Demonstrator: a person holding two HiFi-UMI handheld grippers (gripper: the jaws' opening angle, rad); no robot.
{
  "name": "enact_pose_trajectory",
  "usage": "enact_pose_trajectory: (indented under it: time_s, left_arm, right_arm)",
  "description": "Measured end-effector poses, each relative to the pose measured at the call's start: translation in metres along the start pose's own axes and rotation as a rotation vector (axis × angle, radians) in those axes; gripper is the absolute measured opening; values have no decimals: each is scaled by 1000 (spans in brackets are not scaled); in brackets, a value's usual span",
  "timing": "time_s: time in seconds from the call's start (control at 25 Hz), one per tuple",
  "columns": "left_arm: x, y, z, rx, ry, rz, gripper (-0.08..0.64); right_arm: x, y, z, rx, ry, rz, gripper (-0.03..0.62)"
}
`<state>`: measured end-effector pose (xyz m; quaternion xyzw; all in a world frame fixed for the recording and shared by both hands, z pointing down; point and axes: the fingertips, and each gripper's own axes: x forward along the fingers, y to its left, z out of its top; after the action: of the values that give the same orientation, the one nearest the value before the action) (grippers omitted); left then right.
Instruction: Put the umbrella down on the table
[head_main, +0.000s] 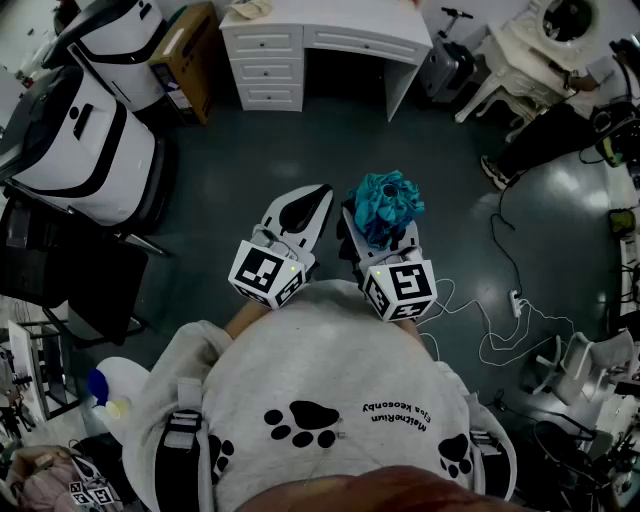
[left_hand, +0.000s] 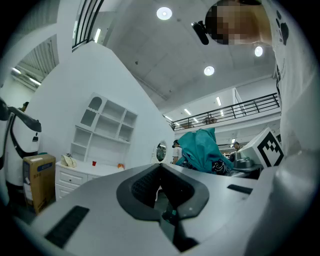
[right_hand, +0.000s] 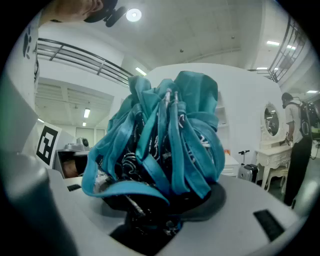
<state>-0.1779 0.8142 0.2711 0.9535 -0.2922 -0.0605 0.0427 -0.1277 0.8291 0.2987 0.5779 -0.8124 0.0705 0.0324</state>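
Two grippers are hanging over the dark floor (head_main: 250, 170): the right gripper (head_main: 378, 222) is clamping the bundled teal umbrella (head_main: 388, 200) in wide-set jaws, the left gripper (head_main: 316, 198) is sitting closed and empty.

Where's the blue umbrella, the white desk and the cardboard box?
umbrella (head_main: 388, 205), head view, on its bunched teal fabric
white desk (head_main: 268, 70), head view, on a drawer front
cardboard box (head_main: 188, 52), head view, on its brown side
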Motion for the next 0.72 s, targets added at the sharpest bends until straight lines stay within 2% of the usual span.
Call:
enact_pose_trajectory:
  time_s: [0.44, 0.72]
  left_arm:
    - [5, 29, 1, -27, -8, 4, 17]
    - [26, 52, 1, -35, -13, 5, 17]
  right_arm:
    - [24, 0, 6, -9, 5, -16, 262]
    - [48, -20, 7, 47, 7, -16, 262]
